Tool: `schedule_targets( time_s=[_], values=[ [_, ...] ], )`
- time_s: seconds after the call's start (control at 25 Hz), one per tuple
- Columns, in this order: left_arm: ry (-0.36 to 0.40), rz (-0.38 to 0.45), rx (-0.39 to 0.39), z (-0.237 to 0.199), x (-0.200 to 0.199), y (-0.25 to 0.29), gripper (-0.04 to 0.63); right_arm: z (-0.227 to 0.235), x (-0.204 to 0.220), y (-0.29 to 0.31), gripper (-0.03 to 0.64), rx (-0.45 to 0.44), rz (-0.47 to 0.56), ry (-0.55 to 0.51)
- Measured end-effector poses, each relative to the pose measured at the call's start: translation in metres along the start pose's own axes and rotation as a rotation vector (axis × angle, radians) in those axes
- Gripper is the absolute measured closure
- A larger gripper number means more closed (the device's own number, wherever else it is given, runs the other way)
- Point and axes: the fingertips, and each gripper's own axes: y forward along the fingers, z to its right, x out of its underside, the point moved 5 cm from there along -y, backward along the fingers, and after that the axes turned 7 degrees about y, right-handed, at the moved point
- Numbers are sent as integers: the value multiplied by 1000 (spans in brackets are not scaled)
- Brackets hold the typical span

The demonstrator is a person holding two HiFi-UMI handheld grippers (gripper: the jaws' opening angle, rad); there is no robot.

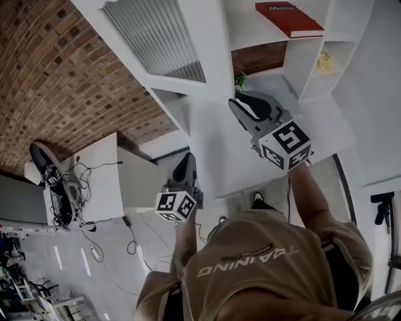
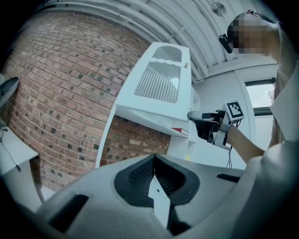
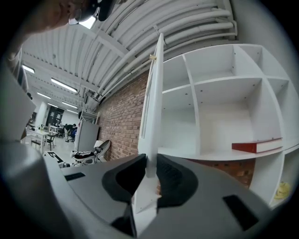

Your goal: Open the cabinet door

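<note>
Cabinet door (image 1: 164,44): white frame with a ribbed panel, is standing swung out from the left edge of the cabinet (image 1: 302,63) and leaving the shelves exposed. In the right gripper view it is showing edge-on (image 3: 154,93), rising as a thin white slab just left of the open compartments.

Right gripper (image 1: 245,108): is clamping the thin edge of the door. Its own view is showing the white panel running down between the two dark pads (image 3: 170,175), which are pressing on it from either side. The left gripper view is showing the same grip from the side (image 2: 201,123), at the door's lower edge.

Left gripper (image 1: 186,164): is hanging apart from the door, touching nothing. Its jaws are meeting at the tip in its own view (image 2: 155,161), with nothing between them, and it is facing the door and the brick wall (image 2: 60,84).

Red book (image 1: 288,17): is lying flat on a shelf inside the cabinet, toward the shelf's right end in the right gripper view (image 3: 257,145).

Yellow object (image 1: 324,61): is sitting in a lower compartment at the cabinet's right edge; too small to identify.

Table (image 1: 103,182): is standing against the brick wall, well apart from the cabinet, with cables trailing across its left edge.
</note>
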Motion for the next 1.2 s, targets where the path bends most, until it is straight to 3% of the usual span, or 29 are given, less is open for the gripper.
schedule_targets(
  time_s=[0.6,0.92,1.08,1.2],
  values=[
    [-49,-27,116,-32,20,-73,588,-74,5,-12,543,216,37,-2],
    [-71,-18,58,-27,20,-85,588,-81,7,-10,545,187,29,-9],
    [-35,-43,48,-12,18,-87,588,-79,8,-13,546,160,68,1],
    [-29,-69,-5,-10,25,-92,588,-78,12,-13,548,120,93,16]
  ],
)
